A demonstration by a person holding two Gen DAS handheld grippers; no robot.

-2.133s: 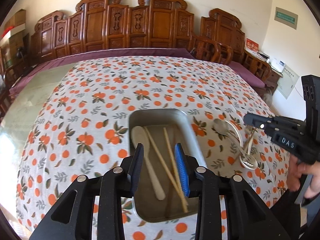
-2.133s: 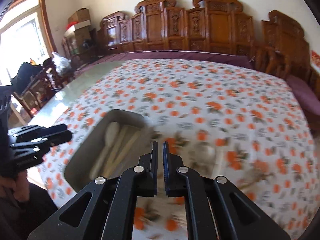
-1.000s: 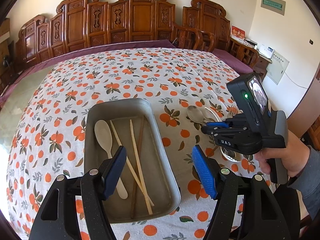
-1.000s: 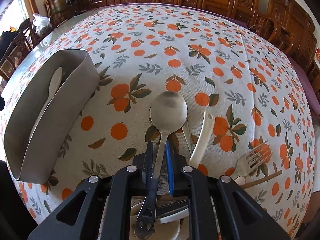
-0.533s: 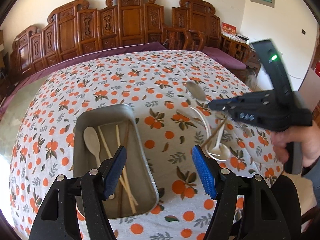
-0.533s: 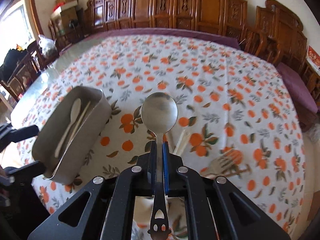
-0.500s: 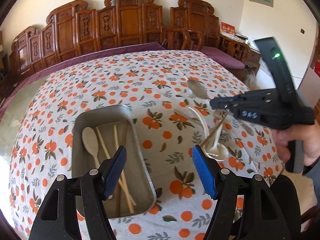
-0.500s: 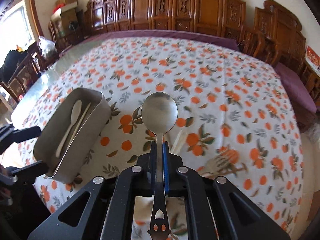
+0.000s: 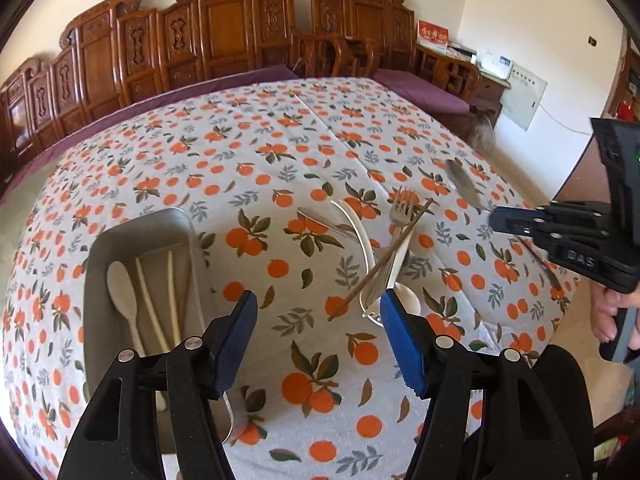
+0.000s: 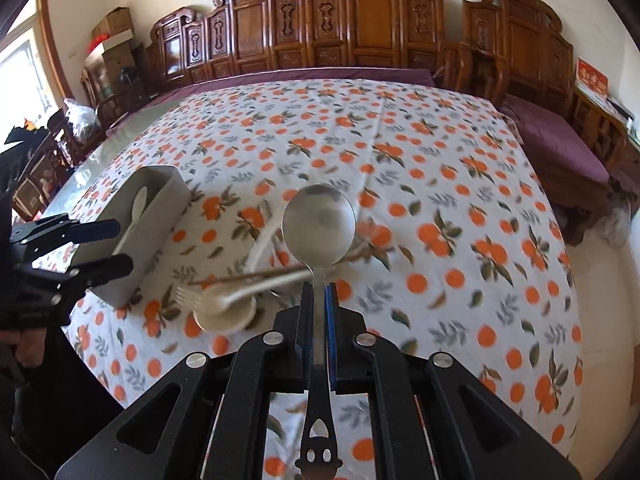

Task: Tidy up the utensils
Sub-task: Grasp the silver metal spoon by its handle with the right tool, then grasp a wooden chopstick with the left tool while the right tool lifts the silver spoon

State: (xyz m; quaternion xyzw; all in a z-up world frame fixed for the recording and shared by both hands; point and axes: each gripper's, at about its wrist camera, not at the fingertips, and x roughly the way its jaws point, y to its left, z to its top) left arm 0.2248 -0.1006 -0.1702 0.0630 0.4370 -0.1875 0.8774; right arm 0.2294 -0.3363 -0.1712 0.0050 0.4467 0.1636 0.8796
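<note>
The right gripper (image 10: 318,312) has its fingers clamped narrow on the neck of a shiny steel spoon with a round bowl (image 10: 319,227), held in the air above the desk with the orange-print cloth (image 10: 460,184); the left gripper (image 9: 318,344) hangs empty, fingers spread wide, between the grey rectangular metal tray (image 9: 94,320) and the leftover pile: a steel fork (image 9: 400,210), a brown chopstick (image 9: 380,260) and a white ceramic spoon (image 9: 404,296). The grip sits close to the bowl, so the long handle could swing or slip on the way to the tray and strike its rim. A second ago the spoon lay flat on the cloth; now it is lifted clear
</note>
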